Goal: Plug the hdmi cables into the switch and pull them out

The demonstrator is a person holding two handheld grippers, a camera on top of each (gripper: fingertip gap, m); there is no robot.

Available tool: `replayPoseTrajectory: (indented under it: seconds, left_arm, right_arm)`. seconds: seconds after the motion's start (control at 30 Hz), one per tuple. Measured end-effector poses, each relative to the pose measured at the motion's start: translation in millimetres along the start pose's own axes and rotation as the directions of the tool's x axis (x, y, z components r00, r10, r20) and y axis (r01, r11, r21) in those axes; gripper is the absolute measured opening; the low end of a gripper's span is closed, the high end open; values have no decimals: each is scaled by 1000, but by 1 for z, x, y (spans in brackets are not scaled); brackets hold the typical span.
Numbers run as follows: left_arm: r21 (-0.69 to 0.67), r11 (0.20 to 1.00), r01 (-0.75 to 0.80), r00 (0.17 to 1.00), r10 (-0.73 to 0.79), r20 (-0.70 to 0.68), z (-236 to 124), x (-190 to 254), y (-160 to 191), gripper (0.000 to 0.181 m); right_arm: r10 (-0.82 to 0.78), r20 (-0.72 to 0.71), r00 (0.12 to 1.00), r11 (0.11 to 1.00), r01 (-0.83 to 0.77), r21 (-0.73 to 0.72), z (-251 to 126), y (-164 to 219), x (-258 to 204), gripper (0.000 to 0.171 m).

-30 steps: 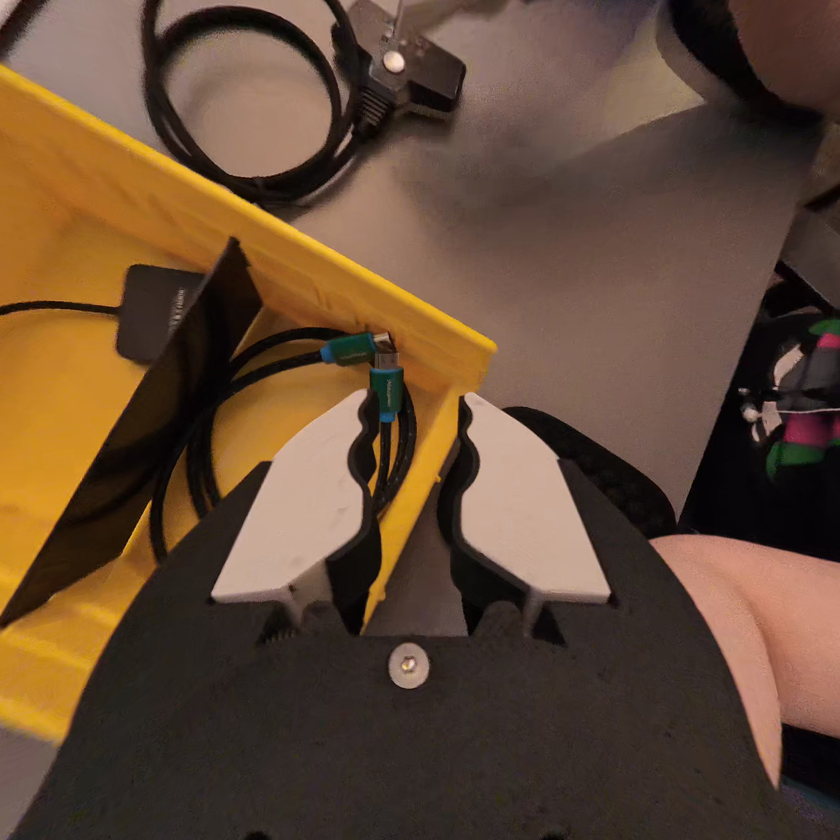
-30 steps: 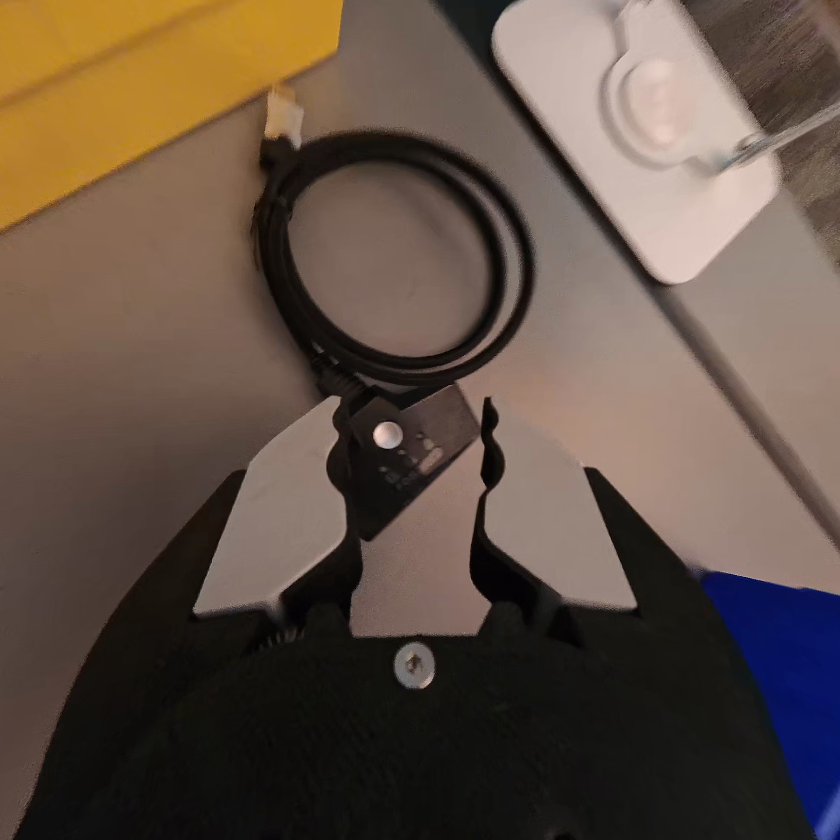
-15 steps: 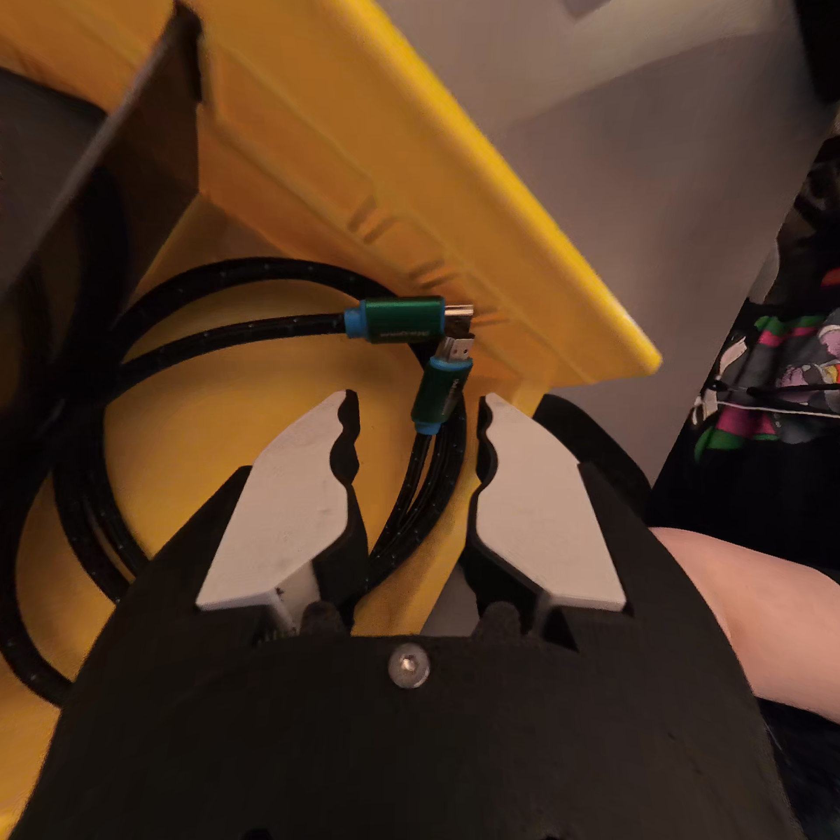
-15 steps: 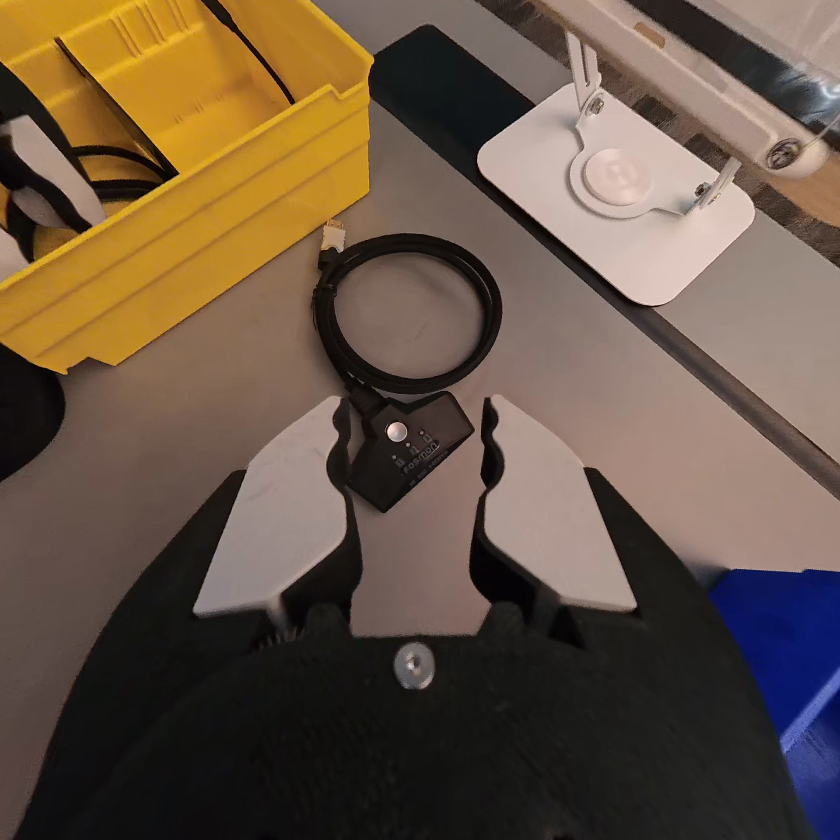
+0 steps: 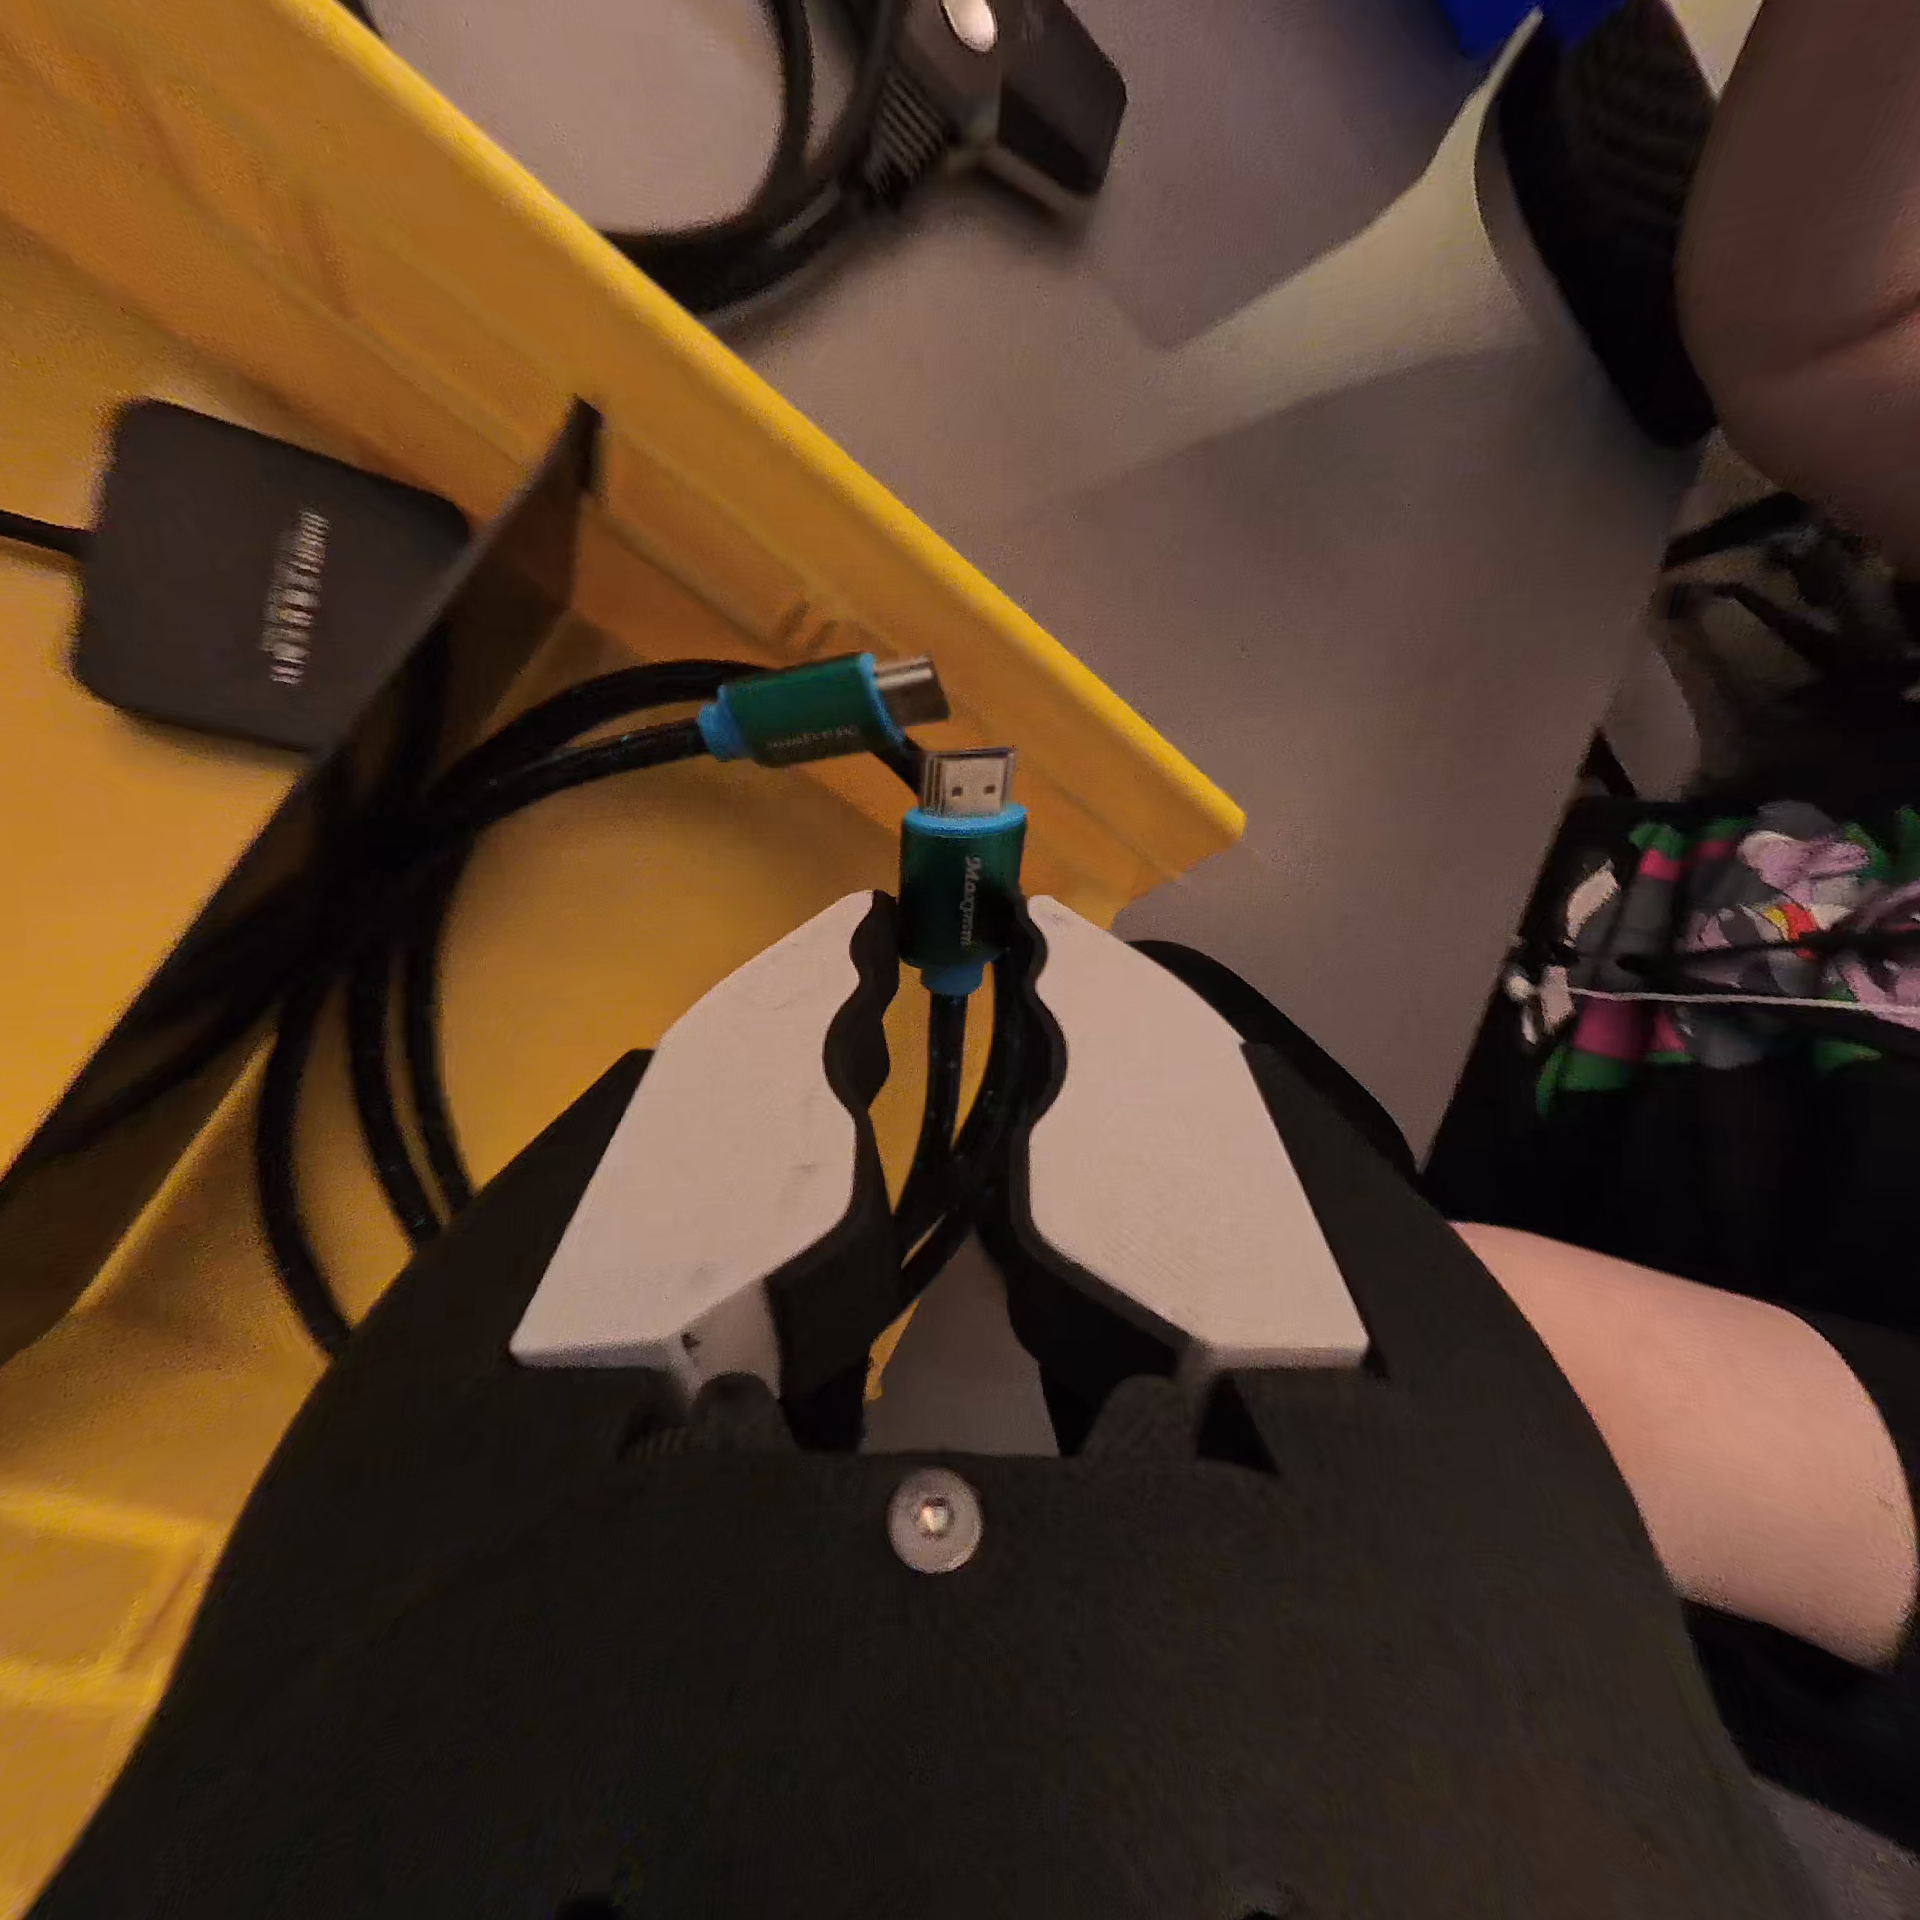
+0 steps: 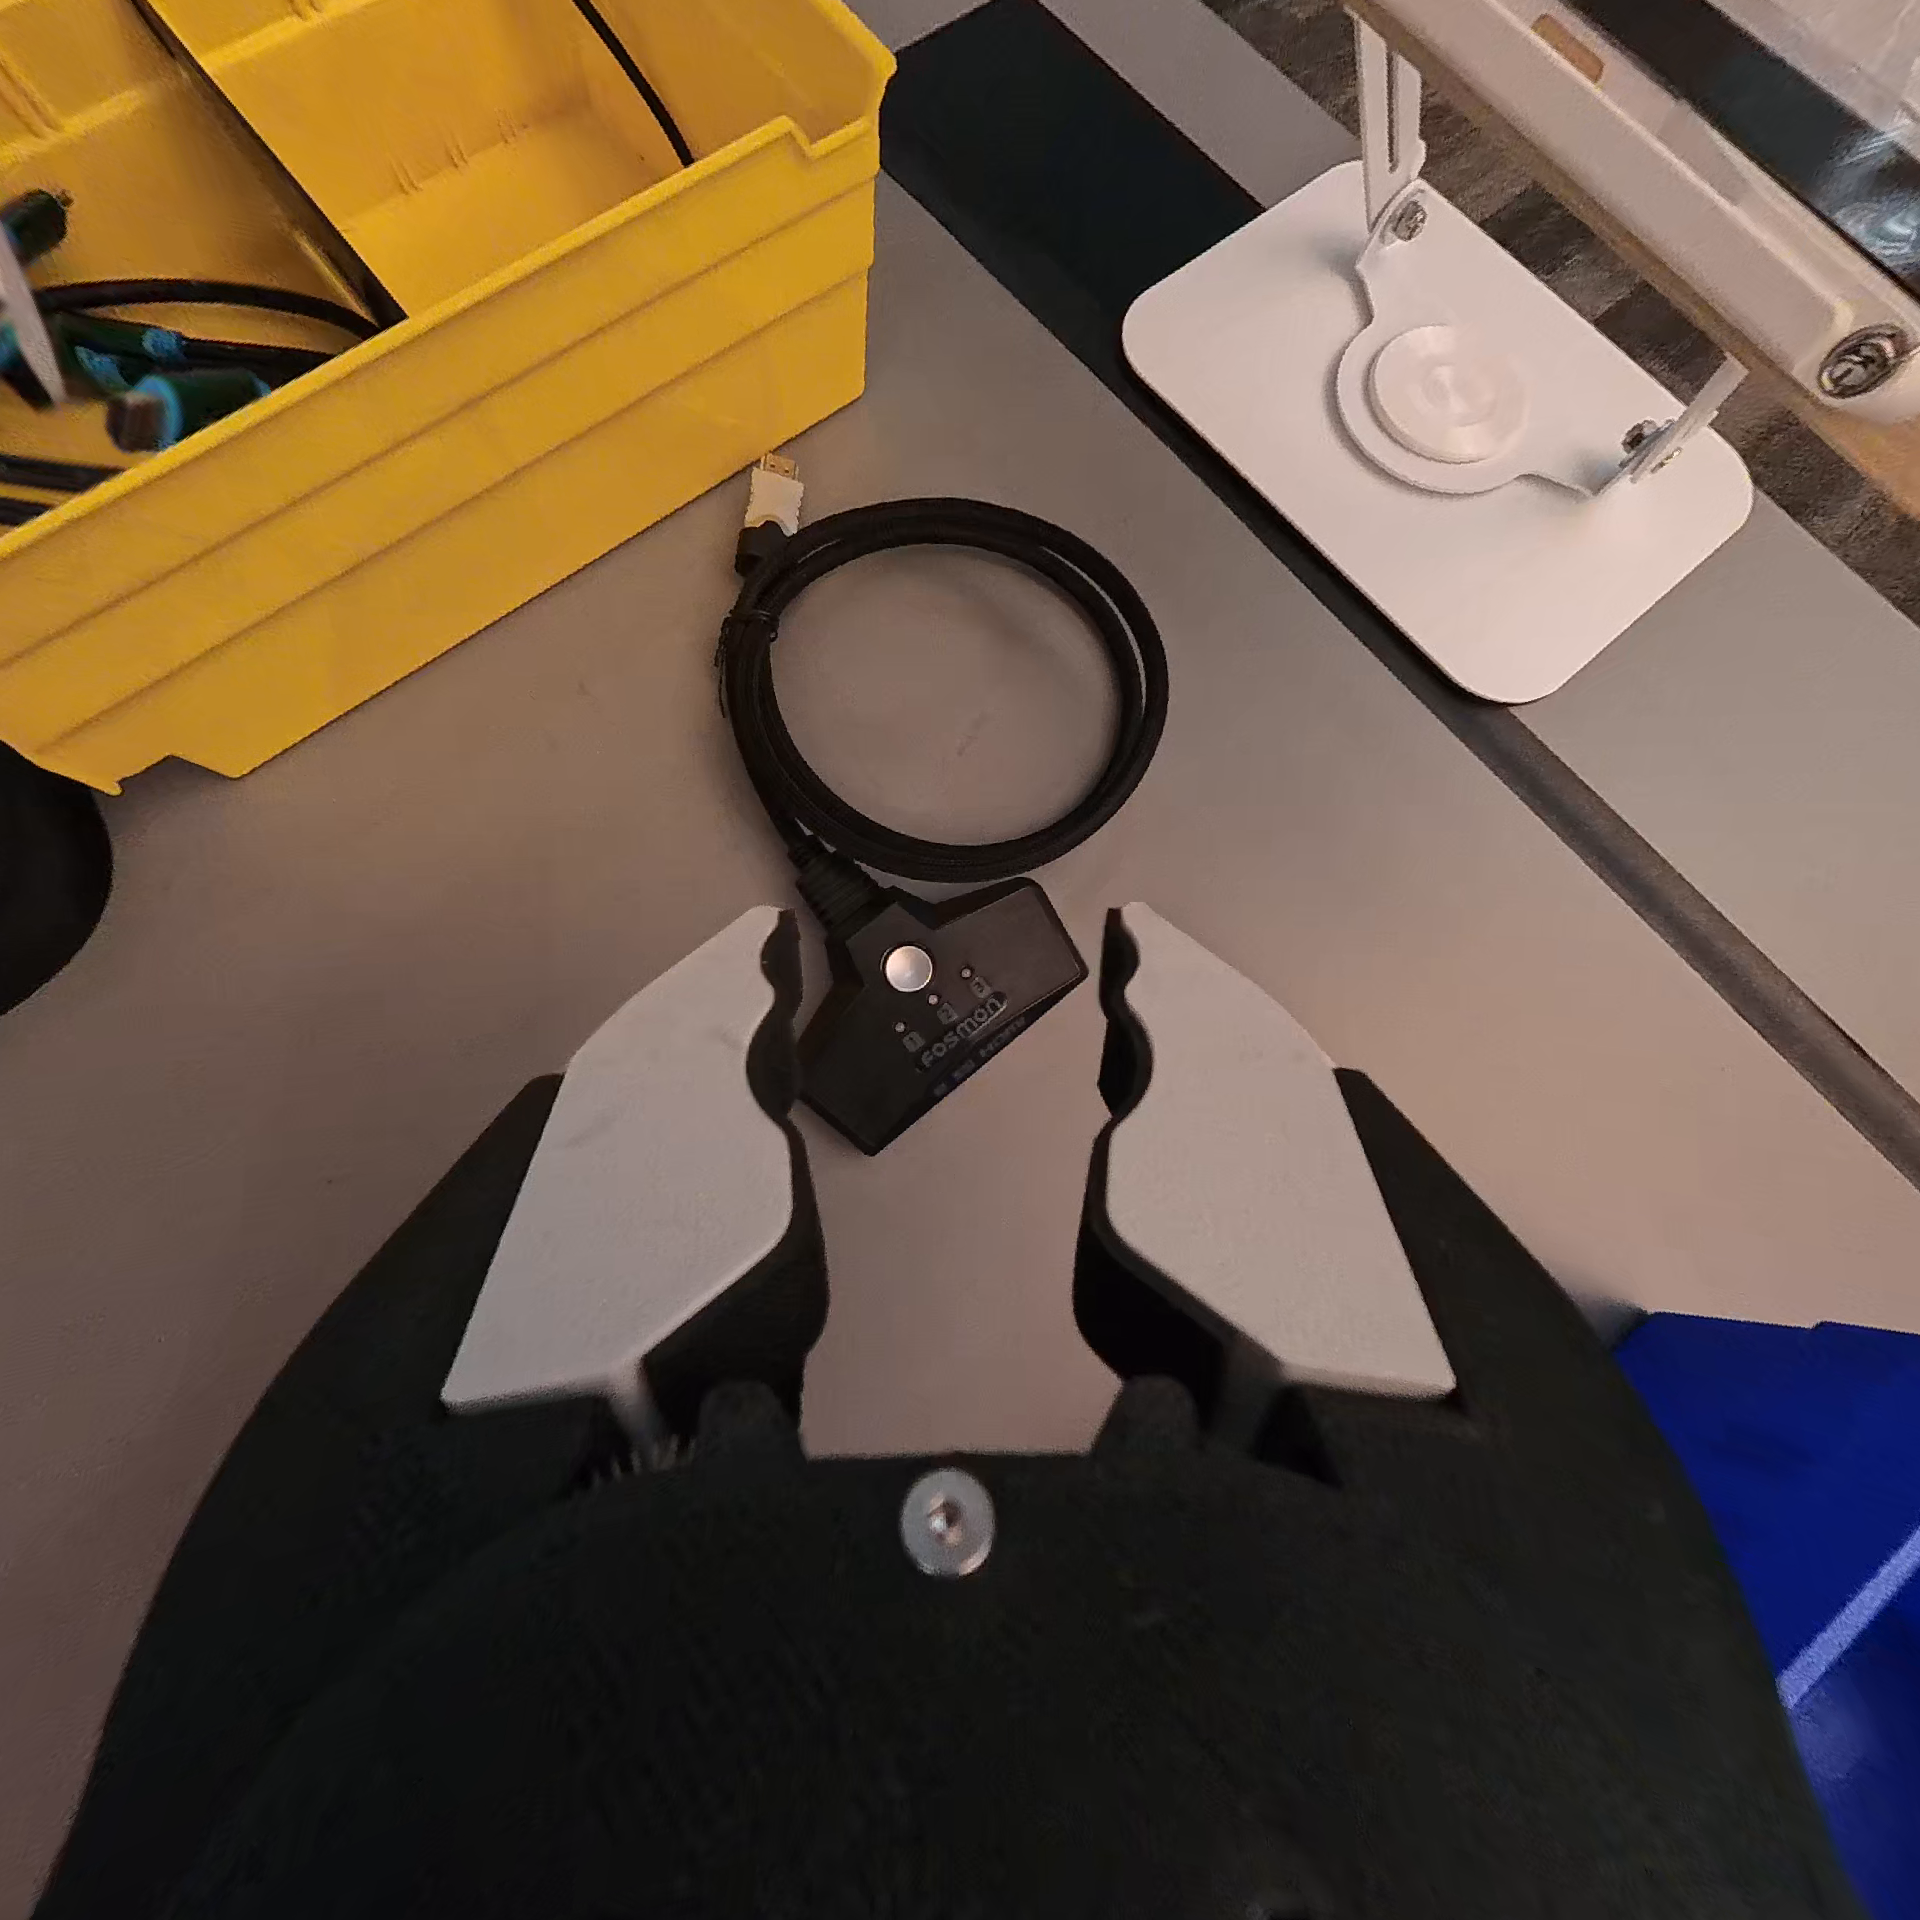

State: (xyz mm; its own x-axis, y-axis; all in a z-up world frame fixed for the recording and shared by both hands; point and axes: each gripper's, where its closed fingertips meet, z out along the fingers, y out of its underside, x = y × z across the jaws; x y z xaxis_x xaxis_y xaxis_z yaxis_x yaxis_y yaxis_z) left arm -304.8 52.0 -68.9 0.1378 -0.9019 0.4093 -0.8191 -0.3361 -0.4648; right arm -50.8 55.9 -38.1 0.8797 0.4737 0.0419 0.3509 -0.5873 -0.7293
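The left claw (image 5: 951, 914) has its two white fingers (image 5: 727, 1132) drawn close, the dark inner pads pinching at the tips and bowing apart a little farther back. It points forward and down. A bare forearm (image 5: 1704, 1423) lies just beside its right flank. The right claw (image 6: 951, 935) has its fingers (image 6: 665, 1153) spread wide apart, with nothing pressed between the pads, and it tilts downward, hanging low over the counter (image 6: 364, 987).
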Motion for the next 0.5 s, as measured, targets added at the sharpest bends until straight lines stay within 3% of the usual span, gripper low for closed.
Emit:
replayPoseTrajectory:
  seconds: [0.13, 0.5]
  left_arm:
    - [77, 997, -21, 983, 7, 182, -25, -12, -10, 20]
    - [241, 963, -121, 876, -10, 481, -79, -21, -42, 15]
  right_arm:
    - [-11, 4, 1000, 1000, 11, -3, 2, 0, -3, 56]
    - [-146, 29, 989, 989, 146, -27, 19, 1, -33, 56]
